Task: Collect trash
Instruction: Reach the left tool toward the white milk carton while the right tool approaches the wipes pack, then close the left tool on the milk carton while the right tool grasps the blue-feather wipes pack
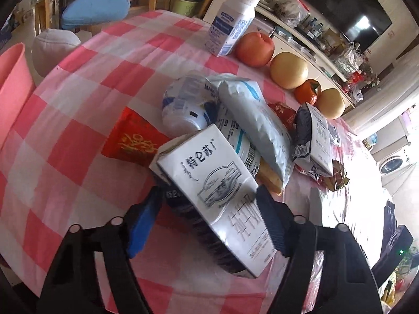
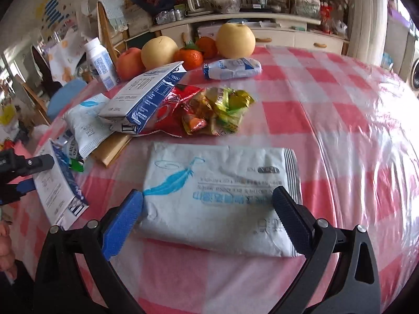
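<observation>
Between my left jaws [image 1: 208, 222] lies a white milk carton [image 1: 209, 191], dented and tilted on the checked bench [image 1: 78, 120]; both pads seem to touch its sides. My right jaws [image 2: 208, 218] stand wide around a flat tissue pack [image 2: 220, 196], crumpled, not gripping. Pickup is underway, I judge; next, a firm squeeze and lift toward the pink bin [image 1: 11, 78] at far left.

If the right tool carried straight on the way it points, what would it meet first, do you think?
Most likely the flat white tissue pack with the blue feather, lying on the table between the right tool's open fingers.
</observation>
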`<move>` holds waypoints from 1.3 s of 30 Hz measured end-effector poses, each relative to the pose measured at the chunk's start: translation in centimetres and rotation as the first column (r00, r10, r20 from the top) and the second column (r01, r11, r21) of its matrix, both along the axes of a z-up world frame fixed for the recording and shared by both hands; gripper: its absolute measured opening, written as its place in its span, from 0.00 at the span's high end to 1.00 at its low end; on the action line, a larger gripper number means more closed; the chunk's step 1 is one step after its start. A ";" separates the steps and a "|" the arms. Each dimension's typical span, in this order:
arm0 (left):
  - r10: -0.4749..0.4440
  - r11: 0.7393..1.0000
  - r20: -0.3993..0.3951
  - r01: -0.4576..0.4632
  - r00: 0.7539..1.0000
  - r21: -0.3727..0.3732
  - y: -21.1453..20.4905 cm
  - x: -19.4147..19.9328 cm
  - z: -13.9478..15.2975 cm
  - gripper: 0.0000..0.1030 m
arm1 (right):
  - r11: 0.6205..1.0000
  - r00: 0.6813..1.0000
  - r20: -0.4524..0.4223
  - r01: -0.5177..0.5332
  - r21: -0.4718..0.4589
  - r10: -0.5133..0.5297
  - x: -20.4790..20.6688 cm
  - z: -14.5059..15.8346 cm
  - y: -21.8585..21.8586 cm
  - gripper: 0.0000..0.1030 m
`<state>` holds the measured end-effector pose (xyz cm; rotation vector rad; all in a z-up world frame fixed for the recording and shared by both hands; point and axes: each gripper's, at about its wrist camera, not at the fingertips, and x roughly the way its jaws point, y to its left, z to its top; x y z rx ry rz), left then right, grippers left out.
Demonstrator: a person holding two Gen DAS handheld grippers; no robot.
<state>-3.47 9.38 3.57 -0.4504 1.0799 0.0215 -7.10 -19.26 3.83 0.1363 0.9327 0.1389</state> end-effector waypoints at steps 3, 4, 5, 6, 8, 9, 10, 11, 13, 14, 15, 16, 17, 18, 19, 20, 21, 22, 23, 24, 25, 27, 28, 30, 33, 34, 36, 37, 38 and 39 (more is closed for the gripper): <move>-0.006 1.000 -0.004 0.006 1.000 -0.009 0.2 -0.1 -0.2 0.29 | 0.998 0.999 0.004 -0.042 -0.047 0.042 -0.7 0.1 0.7 0.04; -0.008 1.000 -0.004 0.008 1.000 -0.011 0.3 -0.1 -0.2 0.29 | 0.997 0.999 0.016 -0.047 -0.060 0.049 -0.9 0.2 0.9 0.04; -0.012 1.000 -0.005 0.012 1.000 -0.011 0.3 -0.1 -0.2 0.29 | 0.997 0.998 0.041 -0.046 -0.063 0.049 -1.2 0.7 0.8 0.04; -0.015 1.000 -0.004 0.015 1.000 -0.010 0.3 -0.1 -0.2 0.29 | 0.997 0.998 0.050 -0.037 -0.066 0.040 -1.4 0.8 0.6 0.04; -0.020 1.000 -0.002 0.020 1.000 -0.007 0.4 -0.2 -0.3 0.29 | 0.997 0.999 0.031 0.020 -0.075 -0.018 -1.2 0.6 -0.5 0.04; -0.022 1.000 -0.001 0.022 1.000 -0.005 0.4 -0.2 -0.3 0.29 | 0.998 0.999 0.010 0.033 -0.047 -0.033 -1.0 0.2 -1.0 0.04; -0.025 1.000 0.001 0.025 1.000 -0.002 0.4 -0.2 -0.3 0.29 | 0.999 0.999 -0.015 0.036 -0.001 -0.036 -0.9 -0.2 -1.4 0.03; -0.030 1.000 0.002 0.030 1.000 0.003 0.4 -0.2 -0.3 0.29 | 0.999 0.999 -0.026 0.037 0.021 -0.036 -0.8 -0.4 -1.7 0.03; -0.034 0.999 0.004 0.034 0.999 0.013 0.4 -0.2 -0.2 0.28 | 0.999 1.000 -0.017 0.001 0.034 -0.001 -1.1 -0.1 -1.3 0.04; -0.040 0.999 0.005 0.040 0.999 0.019 0.3 -0.1 -0.2 0.28 | 0.998 0.999 -0.025 -0.028 0.059 0.029 -1.1 -0.3 -0.9 0.04; -0.044 0.999 0.005 0.044 0.999 0.024 0.3 -0.1 -0.2 0.27 | 0.996 0.998 -0.026 -0.054 0.072 0.056 -1.3 -0.3 -0.3 0.03; -0.050 0.998 0.006 0.049 0.999 0.029 0.3 0.0 -0.2 0.25 | 0.992 0.995 -0.024 -0.099 0.078 0.101 -1.6 -0.2 0.6 0.04; -0.055 0.998 0.004 0.055 0.998 0.038 0.3 0.2 -0.1 0.24 | 0.985 0.988 -0.022 -0.151 0.087 0.154 -2.0 -0.1 1.5 0.04; -0.060 0.997 0.001 0.060 0.998 0.047 0.3 0.4 -0.1 0.21 | 0.976 0.980 -0.021 -0.197 0.093 0.199 -2.5 -0.1 2.5 0.04; -0.061 0.997 -0.001 0.061 0.998 0.052 0.3 0.4 -0.2 0.19 | 0.962 0.966 -0.021 -0.256 0.098 0.259 -3.1 -0.1 3.7 0.04; -0.060 0.997 -0.002 0.060 0.998 0.055 0.3 0.6 -0.2 0.18 | 0.948 0.952 -0.022 -0.301 0.101 0.304 -3.5 -0.1 4.7 0.04; -0.061 0.996 -0.003 0.061 0.998 0.058 0.4 0.7 -0.2 0.16 | 0.927 0.931 -0.022 -0.360 0.106 0.364 -4.1 -0.1 5.8 0.04; -0.061 0.996 -0.002 0.061 0.998 0.067 0.4 0.8 -0.1 0.16 | 0.901 0.907 -0.019 -0.416 0.121 0.421 -4.6 0.0 6.8 0.04; -0.059 0.995 0.004 0.059 0.998 0.079 0.5 0.9 0.0 0.15 | 0.874 0.883 -0.012 -0.463 0.146 0.469 -5.0 0.1 7.4 0.04; -0.054 0.994 0.010 0.052 0.999 0.095 0.5 0.9 0.1 0.15 | 0.855 0.866 -0.003 -0.493 0.162 0.500 -5.4 0.3 7.7 0.04; -0.047 0.993 0.013 0.046 0.999 0.109 0.5 0.8 0.2 0.14 | 0.835 0.848 0.020 -0.526 0.160 0.530 -5.8 0.8 8.1 0.04; -0.029 0.989 0.001 0.029 1.000 0.145 0.5 0.5 0.5 0.14 | 0.842 0.849 0.053 -0.529 0.106 0.526 -6.1 1.5 8.0 0.04; -0.024 0.988 -0.007 0.025 1.000 0.153 0.6 0.4 0.6 0.14 | 0.859 0.863 0.062 -0.505 0.077 0.502 -5.9 1.7 7.6 0.04; 0.004 0.986 -0.013 -0.001 1.000 0.168 0.8 -0.3 0.9 0.14 | 0.897 0.895 0.069 -0.442 -0.004 0.441 -5.6 1.8 7.0 0.04; 0.052 0.992 -0.012 -0.051 0.999 0.120 1.7 -1.7 1.3 0.14 | 0.930 0.930 0.052 -0.362 -0.064 0.365 -4.2 1.5 5.9 0.04; 0.069 0.994 -0.017 -0.067 0.998 0.089 1.9 -2.3 1.2 0.14 | 0.936 0.936 0.046 -0.346 -0.064 0.349 -3.7 1.3 5.7 0.04; 0.079 0.995 -0.027 -0.077 0.997 0.058 1.8 -3.1 1.0 0.14 | 0.935 0.936 0.044 -0.346 -0.077 0.350 -3.3 0.9 5.8 0.04; 0.078 0.996 -0.031 -0.077 0.996 0.050 1.6 -3.4 0.9 0.14 | 0.930 0.931 0.043 -0.356 -0.094 0.361 -3.3 0.8 6.1 0.04; 0.076 0.996 -0.035 -0.075 0.996 0.038 1.2 -3.7 0.8 0.14 | 0.921 0.926 0.034 -0.369 -0.125 0.375 -3.0 0.6 6.6 0.04; 0.074 0.997 -0.036 -0.073 0.997 0.028 0.7 -3.8 0.7 0.14 | 0.915 0.923 0.022 -0.378 -0.142 0.384 -2.5 0.4 7.0 0.04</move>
